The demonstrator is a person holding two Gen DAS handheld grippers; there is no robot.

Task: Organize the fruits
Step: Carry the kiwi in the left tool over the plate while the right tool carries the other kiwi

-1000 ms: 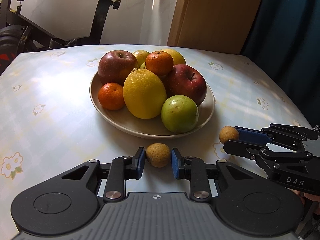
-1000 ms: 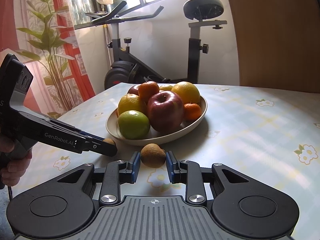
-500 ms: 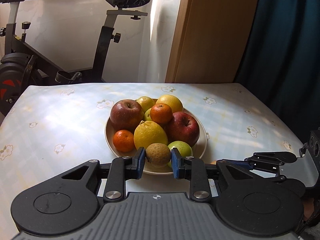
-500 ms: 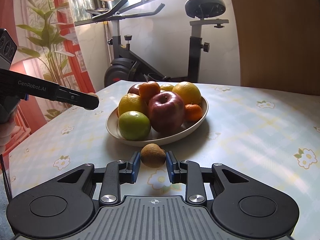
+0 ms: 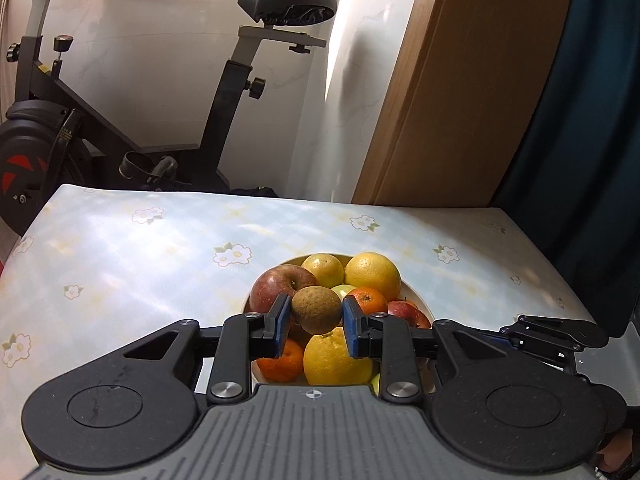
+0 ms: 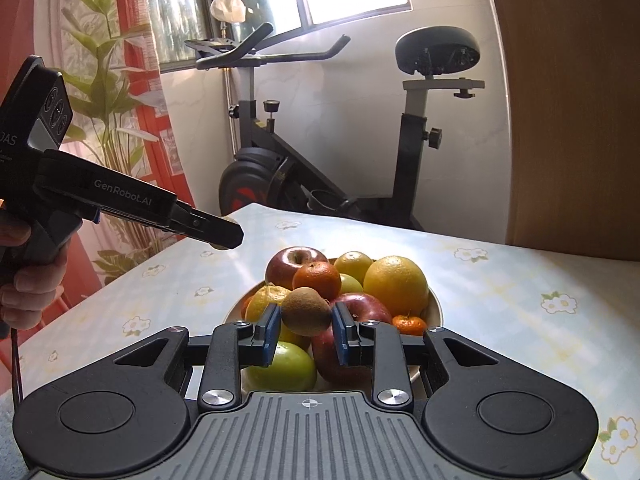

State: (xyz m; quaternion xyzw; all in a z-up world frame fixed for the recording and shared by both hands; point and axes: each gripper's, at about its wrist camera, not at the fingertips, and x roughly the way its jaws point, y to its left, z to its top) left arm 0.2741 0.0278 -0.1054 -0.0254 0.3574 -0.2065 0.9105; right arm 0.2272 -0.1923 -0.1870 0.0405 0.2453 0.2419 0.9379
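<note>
A cream plate on the table holds a pile of apples, oranges, lemons and a green apple. My left gripper is shut on a small round brown fruit, held above the near side of the pile. My right gripper is shut on another small brown fruit, also raised over the plate's near edge. In the right wrist view the left gripper shows at the left, lifted above the table, held by a hand. The right gripper's fingers show at the lower right of the left wrist view.
The table has a pale floral cloth. Behind it stand an exercise bike, a white wall and a wooden panel. A dark curtain hangs on the right, and a plant stands by a red-framed window.
Both grippers have lifted their small brown fruits off the table and risen above the plate. The plate has dropped lower in both views, with more of the room showing.
</note>
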